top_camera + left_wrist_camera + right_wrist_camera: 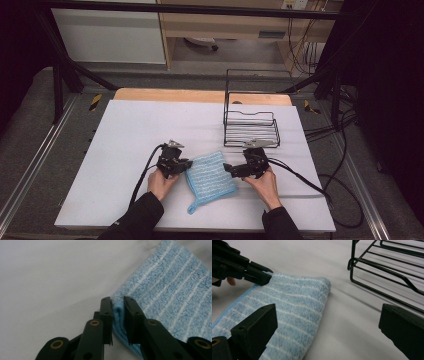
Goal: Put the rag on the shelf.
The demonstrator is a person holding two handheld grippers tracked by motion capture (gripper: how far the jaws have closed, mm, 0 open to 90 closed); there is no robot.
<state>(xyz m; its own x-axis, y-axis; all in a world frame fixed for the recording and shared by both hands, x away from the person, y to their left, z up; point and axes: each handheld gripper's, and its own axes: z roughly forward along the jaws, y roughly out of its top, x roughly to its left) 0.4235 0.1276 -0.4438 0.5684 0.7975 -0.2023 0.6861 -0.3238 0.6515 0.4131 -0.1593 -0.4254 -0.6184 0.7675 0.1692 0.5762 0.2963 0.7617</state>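
Two hands enter from below, each holding one gripper. One blue striped cloth (210, 174) lies folded on the white tabletop (125, 135) between them. Left gripper (117, 305) pinches the cloth's edge, jaws nearly together with the fabric between. Right gripper (228, 168) is spread wide, hovering at the cloth's other side, holding nothing. One black wire rack (251, 125) stands just behind.

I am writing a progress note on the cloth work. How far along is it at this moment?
Done: the blue striped cloth already lies folded on the white table, its doubled edge visible in the left gripper view. In hand: the left gripper is shut on that edge, while the right gripper sits open beside the cloth. Left: probably another fold, or a move toward the empty wire rack.
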